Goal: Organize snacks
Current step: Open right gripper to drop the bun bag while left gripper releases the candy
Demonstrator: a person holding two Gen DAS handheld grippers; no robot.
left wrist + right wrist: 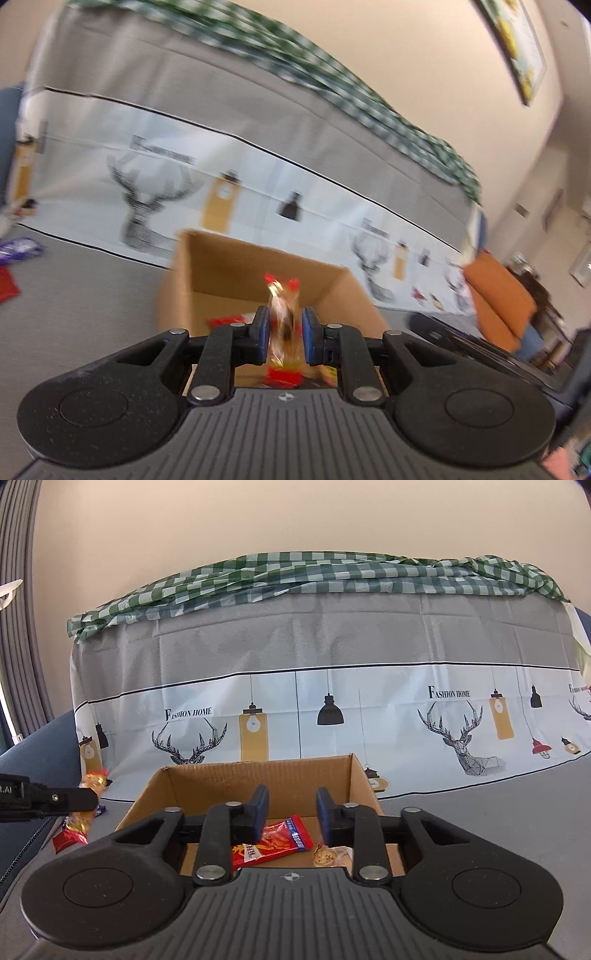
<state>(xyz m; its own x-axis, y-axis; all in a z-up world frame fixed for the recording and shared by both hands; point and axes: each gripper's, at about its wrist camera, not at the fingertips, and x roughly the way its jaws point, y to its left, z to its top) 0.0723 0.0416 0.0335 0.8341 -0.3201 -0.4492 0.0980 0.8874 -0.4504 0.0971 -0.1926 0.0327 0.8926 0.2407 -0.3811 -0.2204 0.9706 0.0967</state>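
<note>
An open cardboard box (258, 781) stands on the grey cloth in front of the sofa back. In it lie a red snack packet (275, 843) and a cookie packet (329, 856). My right gripper (291, 805) hangs over the box's near side, open, with nothing between its blue pads. In the blurred left wrist view, my left gripper (284, 319) is shut on a gold-and-red snack packet (282, 301), held upright above the near edge of the box (229, 266). The right wrist view shows that left gripper (92, 798) left of the box with the same packet (79, 821).
A deer-and-lamp print cloth (332, 709) covers the sofa back behind the box, with a green checked cloth (295, 572) on top. A purple packet (18, 251) and a red packet (7, 290) lie at the far left. An orange cushion (495, 295) sits at the right.
</note>
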